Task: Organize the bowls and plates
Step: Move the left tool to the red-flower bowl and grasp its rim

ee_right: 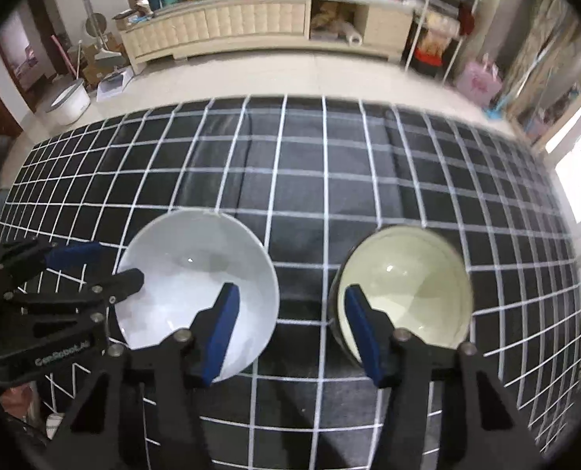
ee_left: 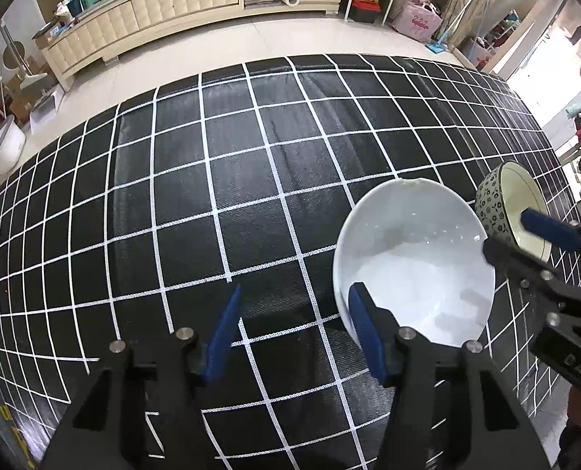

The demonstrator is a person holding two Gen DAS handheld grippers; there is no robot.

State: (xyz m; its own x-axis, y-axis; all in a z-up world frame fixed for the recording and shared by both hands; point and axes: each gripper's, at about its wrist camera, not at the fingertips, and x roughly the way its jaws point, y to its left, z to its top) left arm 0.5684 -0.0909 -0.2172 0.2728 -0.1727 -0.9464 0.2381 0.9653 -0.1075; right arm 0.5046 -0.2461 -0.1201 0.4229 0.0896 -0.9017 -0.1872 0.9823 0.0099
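A white bowl (ee_left: 412,262) (ee_right: 196,286) and a blue-patterned bowl with a cream inside (ee_left: 511,203) (ee_right: 404,293) stand side by side on the black grid cloth (ee_left: 212,196) (ee_right: 310,180). My left gripper (ee_left: 294,329) is open, its right finger at the white bowl's near-left rim; it also shows in the right wrist view (ee_right: 98,266). My right gripper (ee_right: 288,325) is open over the gap between the bowls, one finger in front of each. In the left wrist view its fingers (ee_left: 549,231) hang over the patterned bowl's rim.
The cloth covers the whole table. Beyond its far edge lie a tiled floor, a long cream cabinet (ee_left: 153,11) (ee_right: 251,27), a white tub (ee_right: 65,103) and a pink bag (ee_left: 421,19).
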